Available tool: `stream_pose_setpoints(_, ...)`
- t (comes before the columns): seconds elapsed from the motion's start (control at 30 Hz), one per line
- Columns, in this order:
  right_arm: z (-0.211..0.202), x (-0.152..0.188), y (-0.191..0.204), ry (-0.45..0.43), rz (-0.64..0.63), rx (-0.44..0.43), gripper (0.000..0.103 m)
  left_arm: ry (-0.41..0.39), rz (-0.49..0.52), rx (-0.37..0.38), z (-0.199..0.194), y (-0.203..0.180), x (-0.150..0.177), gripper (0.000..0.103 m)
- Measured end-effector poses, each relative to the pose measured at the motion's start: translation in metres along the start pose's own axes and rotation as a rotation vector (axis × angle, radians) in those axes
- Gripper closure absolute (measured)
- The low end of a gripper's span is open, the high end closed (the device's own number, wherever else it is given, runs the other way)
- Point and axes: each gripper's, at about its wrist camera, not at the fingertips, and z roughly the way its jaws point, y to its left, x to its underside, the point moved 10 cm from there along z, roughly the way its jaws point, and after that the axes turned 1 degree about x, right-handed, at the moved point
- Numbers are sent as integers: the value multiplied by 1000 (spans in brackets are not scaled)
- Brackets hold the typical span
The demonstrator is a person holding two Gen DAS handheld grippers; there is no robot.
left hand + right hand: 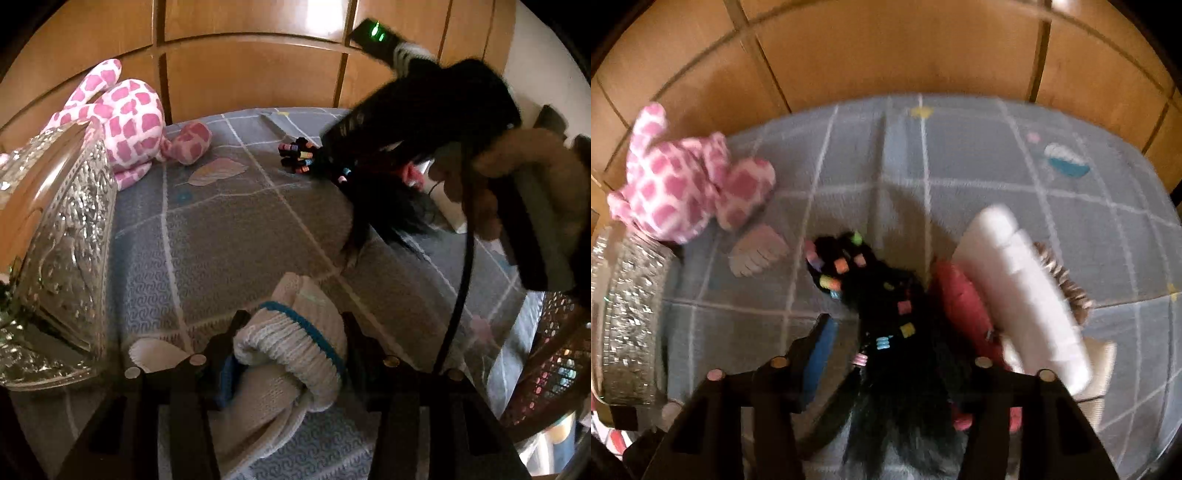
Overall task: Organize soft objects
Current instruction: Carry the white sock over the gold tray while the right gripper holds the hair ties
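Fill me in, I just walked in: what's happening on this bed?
A person is sorting soft things on the bedspread with two handheld grippers. The left gripper is clamped on rolled white socks. The right gripper straddles a black beaded hairpiece. A pink plush toy lies beside a silver box.

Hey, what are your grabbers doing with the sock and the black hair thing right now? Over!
Left gripper shut on white sock. Right gripper astride black beaded hairpiece, grip unclear. Pink plush, silver box off to the side.
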Motion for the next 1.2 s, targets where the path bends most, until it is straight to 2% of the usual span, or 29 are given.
stream_pose_setpoints(0.03, 2, 2, -4, 2, -3, 37, 76, -3, -6, 0, 0, 0, 0, 54)
stream_pose_setpoints(0.07, 1, 3, -3, -4, 2, 36, 79, -4, -7, -2, -1, 1, 1, 55)
stream_pose_setpoints(0.17, -19, 13, 12, -28, -17, -47, 91, -4, -38, 6, -5, 1, 2, 57)
stream_pose_setpoints(0.2, -21, 19, 16, -19, -24, -70, 90, -2, -43, 12, -7, 2, 3, 57)
stream_pose_setpoints(0.33, -6, 43, 13, 28, -31, -73, 89, 9, -77, 24, -15, 2, 6, 57)
stream_pose_setpoints(0.53, -7, 46, 7, -40, -73, -71, 86, 15, -66, 3, -28, -2, 15, 58)
stream_pose_setpoints(0.7, -10, 50, 9, -48, -114, -29, 86, -43, -21, -4, -51, -10, 6, 58)
stream_pose_setpoints(0.8, -6, 46, 25, -60, -164, 7, 86, -97, -30, 3, -75, -11, -6, 58)
stream_pose_setpoints(0.97, -6, 47, 27, -85, -203, 38, 86, -177, -89, 21, -111, 3, -26, 58)
stream_pose_setpoints(1.1, -11, 49, 32, -102, -223, 64, 86, -237, -166, 2, -139, 34, -38, 58)
stream_pose_setpoints(1.2, -13, 50, 32, -111, -227, 76, 86, -283, -254, -24, -165, 73, -41, 58)
